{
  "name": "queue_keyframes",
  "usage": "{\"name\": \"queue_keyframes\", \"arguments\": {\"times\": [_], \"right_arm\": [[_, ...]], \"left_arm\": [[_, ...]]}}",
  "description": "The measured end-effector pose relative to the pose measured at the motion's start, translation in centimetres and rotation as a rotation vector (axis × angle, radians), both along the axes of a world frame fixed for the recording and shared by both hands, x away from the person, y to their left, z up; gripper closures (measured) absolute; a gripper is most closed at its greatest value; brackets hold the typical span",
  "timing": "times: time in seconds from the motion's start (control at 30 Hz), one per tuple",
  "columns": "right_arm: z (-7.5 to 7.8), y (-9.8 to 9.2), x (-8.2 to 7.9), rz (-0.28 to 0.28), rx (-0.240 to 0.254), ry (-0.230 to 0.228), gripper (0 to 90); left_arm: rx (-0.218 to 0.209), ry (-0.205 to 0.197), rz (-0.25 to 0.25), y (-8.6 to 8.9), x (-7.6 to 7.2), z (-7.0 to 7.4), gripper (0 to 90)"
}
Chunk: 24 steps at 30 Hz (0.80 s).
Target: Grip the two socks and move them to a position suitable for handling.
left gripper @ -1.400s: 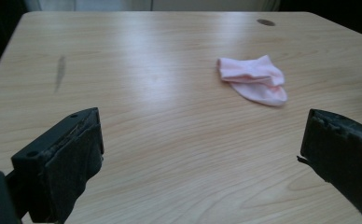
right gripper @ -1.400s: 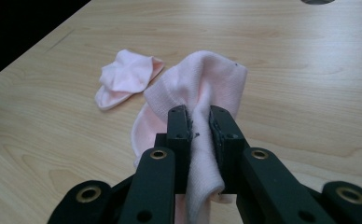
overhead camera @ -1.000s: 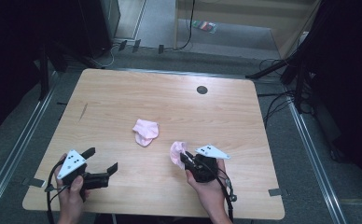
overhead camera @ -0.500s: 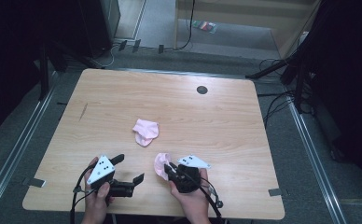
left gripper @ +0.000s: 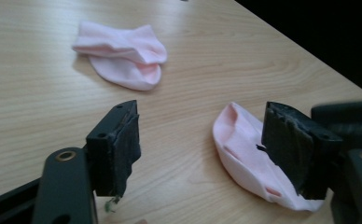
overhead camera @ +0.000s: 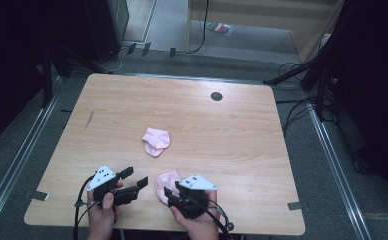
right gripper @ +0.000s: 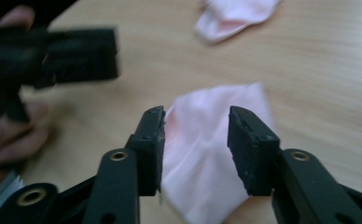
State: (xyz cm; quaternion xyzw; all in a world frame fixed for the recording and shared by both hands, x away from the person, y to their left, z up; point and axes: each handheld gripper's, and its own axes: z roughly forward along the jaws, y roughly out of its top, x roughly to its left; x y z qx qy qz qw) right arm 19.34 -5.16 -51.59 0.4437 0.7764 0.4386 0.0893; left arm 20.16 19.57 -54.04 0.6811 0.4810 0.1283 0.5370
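While right tongs open, pink sock between jaws, unpressed

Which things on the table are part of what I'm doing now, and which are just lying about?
In the job:
- near pink sock, lying between the right gripper's parted jaws, which have just been opening
- far pink sock, mid-table
- left gripper, jaws apart and just been closing, nothing between them

Lying about:
- dark round hole in the table
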Motion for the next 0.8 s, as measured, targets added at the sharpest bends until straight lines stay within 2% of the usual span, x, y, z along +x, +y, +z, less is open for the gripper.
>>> {"name": "queue_keyframes", "arguments": {"times": [0.1, 0.2, 0.23, 0.27, 0.3, 0.4, 0.47, 0.6, 0.67, 0.8], "right_arm": [[-1.3, 1.4, -0.6, 0.079, -0.059, -0.009, 59.9], [-2.2, 2.3, -0.6, 0.092, -0.117, -0.019, 59.7], [-2.5, 2.5, -0.6, 0.096, -0.13, -0.014, 60.7], [-2.8, 2.6, -0.5, 0.092, -0.145, -0.008, 63.6], [-3.0, 2.6, -0.5, 0.087, -0.152, -0.026, 66.4], [-3.0, 2.6, -0.6, 0.066, -0.167, -0.037, 74.7], [-3.1, 2.5, -0.6, 0.061, -0.167, -0.042, 78.7], [-3.3, 2.4, -0.8, 0.058, -0.151, -0.046, 86.0], [-3.3, 2.3, -0.9, 0.054, -0.138, -0.037, 87.9], [-3.2, 1.9, -0.6, 0.053, -0.084, 0.004, 88.9]], "left_arm": [[-0.003, 0.003, -0.036, -0.6, -0.1, -0.1, 25.5], [0.02, 0.016, -0.068, -1.0, -0.2, -0.2, 25.0], [0.019, 0.028, -0.082, -1.1, -0.1, -0.3, 29.1], [0.01, 0.042, -0.096, -1.2, 0.0, -0.4, 37.1], [0.005, 0.054, -0.114, -1.2, 0.1, -0.5, 43.4], [-0.015, 0.081, -0.16, -1.2, 0.2, -0.6, 50.4], [-0.022, 0.097, -0.174, -1.4, 0.3, -0.7, 52.5], [-0.011, 0.135, -0.17, -1.8, 0.6, -1.0, 52.2], [-0.017, 0.149, -0.165, -1.9, 0.7, -1.1, 50.5], [-0.019, 0.148, -0.168, -2.2, 0.9, -1.2, 50.5]]}}
